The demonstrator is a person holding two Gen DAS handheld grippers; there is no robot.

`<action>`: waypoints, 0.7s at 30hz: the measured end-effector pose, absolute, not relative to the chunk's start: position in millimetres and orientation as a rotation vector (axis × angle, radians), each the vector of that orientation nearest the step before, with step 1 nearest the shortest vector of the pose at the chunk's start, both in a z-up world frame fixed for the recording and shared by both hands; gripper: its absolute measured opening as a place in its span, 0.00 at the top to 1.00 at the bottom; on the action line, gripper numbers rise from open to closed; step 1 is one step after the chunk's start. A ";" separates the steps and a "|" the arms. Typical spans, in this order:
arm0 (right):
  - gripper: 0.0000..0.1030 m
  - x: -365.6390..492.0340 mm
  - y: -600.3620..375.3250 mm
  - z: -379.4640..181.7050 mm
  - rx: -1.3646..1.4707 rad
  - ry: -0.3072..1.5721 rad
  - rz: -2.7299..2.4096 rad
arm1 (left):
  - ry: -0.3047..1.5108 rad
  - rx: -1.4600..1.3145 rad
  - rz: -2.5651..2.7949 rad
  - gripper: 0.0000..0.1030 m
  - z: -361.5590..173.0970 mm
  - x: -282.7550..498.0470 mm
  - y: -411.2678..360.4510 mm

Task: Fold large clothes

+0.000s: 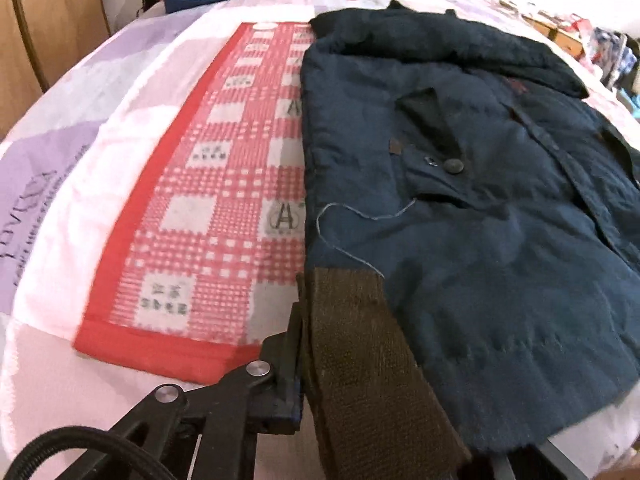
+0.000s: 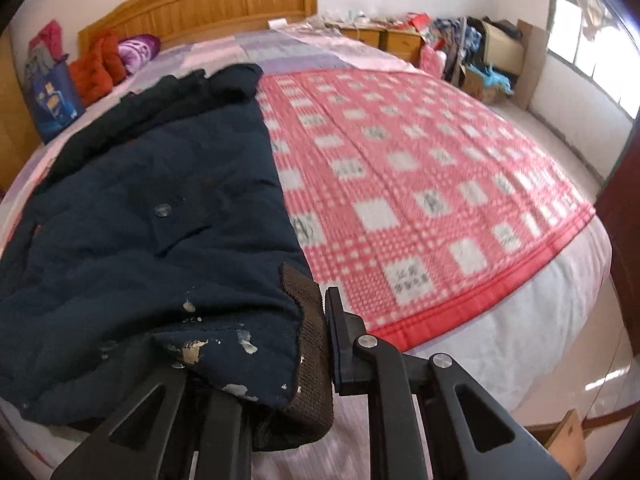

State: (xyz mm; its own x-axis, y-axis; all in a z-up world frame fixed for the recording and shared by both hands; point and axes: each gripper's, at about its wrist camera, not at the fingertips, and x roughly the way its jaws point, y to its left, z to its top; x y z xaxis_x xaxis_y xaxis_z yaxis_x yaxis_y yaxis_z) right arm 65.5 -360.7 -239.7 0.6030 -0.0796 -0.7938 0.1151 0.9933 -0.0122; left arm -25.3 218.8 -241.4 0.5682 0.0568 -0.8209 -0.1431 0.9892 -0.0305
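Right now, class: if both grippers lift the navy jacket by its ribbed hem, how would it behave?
The navy jacket looks padded and soft, so it would probably sag between the grippers. Its bulk suggests some weight. The ribbed hem looks coarse, so slipping seems unlikely.

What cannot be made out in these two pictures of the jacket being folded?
- Left wrist view: right finger of the left gripper, covered by the jacket hem.
- Right wrist view: left finger of the right gripper, under the jacket's hem.
- Both views: print on the blanket squares, blurred.
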 end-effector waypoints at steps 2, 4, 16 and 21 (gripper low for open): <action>0.86 63.2 -359.7 -226.7 0.031 0.906 -0.100 | 0.959 -0.079 0.104 0.87 -232.4 -30.6 219.3; 0.86 59.2 -359.9 -213.9 0.027 0.895 -0.090 | 0.959 -0.070 0.093 0.87 -222.3 -34.7 219.3; 0.86 -38.6 -367.0 -153.5 -0.021 1.057 -0.041 | 1.182 -0.073 0.029 0.87 -184.1 -125.0 203.9; 0.86 -96.0 -376.5 -98.9 -0.062 1.187 -0.053 | 1.334 -0.104 0.025 0.87 -152.6 -174.9 189.2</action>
State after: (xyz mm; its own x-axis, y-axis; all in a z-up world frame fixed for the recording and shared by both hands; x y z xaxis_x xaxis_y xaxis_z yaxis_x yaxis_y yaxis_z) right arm -96.0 -376.5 -98.9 0.3739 -0.0741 -0.9245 0.0092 0.9971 -0.0762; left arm -174.9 189.2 -152.6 0.2355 -0.0415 -0.9710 -0.0773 0.9951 -0.0613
